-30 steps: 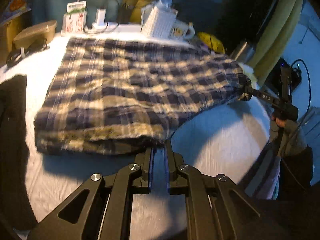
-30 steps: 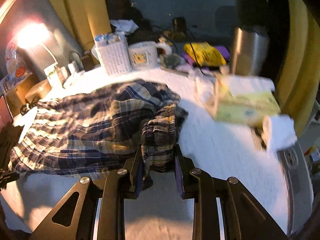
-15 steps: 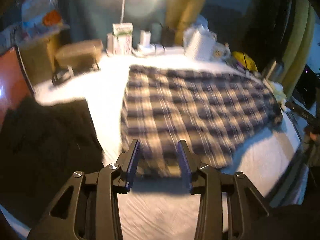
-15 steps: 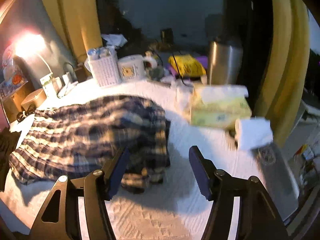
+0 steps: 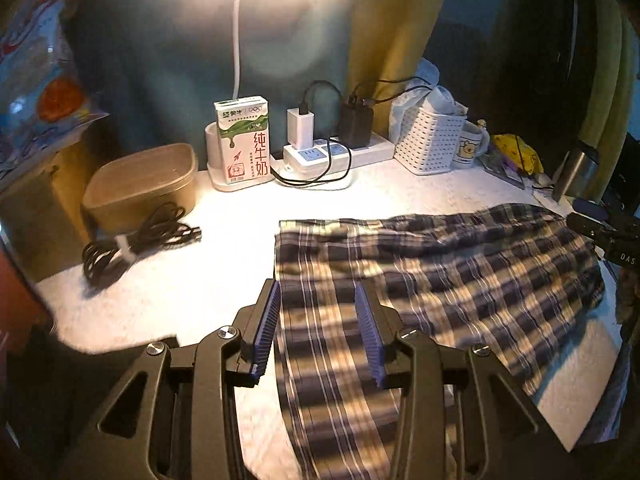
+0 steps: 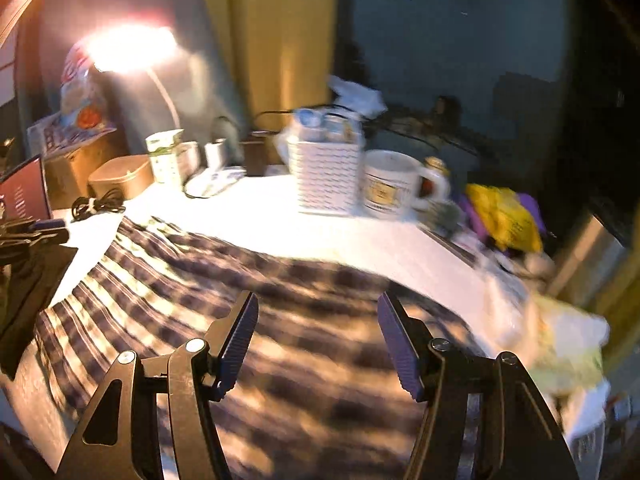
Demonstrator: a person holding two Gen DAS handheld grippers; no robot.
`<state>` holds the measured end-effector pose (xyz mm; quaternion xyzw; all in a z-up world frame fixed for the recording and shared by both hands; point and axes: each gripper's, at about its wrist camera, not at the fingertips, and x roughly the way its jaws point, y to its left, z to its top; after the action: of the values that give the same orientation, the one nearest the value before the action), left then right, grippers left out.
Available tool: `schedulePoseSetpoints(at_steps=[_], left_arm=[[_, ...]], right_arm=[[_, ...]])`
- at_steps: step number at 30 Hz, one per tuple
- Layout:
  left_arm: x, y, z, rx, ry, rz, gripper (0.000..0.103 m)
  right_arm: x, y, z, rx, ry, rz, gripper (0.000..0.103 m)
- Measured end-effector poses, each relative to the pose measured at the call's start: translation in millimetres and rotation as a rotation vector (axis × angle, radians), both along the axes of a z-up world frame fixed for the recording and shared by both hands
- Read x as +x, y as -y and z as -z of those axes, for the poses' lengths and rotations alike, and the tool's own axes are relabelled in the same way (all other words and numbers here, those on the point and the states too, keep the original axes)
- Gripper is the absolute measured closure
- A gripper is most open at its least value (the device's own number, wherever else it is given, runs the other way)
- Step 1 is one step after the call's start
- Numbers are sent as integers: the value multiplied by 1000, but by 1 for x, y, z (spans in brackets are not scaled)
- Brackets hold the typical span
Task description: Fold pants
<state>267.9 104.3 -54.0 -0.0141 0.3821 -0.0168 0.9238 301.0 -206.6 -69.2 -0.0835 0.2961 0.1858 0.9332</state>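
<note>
Plaid pants (image 5: 440,280) lie flat on the white worktop (image 5: 224,272), already doubled over, left edge near the cable bundle (image 5: 132,244). Left tool (image 5: 316,332) and right tool (image 6: 316,344) both hover above the cloth, jaws just opened, nothing between them. Next fold: pinch both layers at matching corners, lift together so edges stay aligned.
</note>
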Motion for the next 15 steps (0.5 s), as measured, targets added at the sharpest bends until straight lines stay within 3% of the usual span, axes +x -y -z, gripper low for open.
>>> schedulePoseSetpoints(at_steps=[12, 15], left_arm=[[68, -31, 28, -34, -38, -7, 65], [76, -37, 36, -55, -47, -8, 53]], right_arm=[[65, -104, 24, -86, -62, -196, 39], [77, -125, 38, -109, -89, -243, 39]])
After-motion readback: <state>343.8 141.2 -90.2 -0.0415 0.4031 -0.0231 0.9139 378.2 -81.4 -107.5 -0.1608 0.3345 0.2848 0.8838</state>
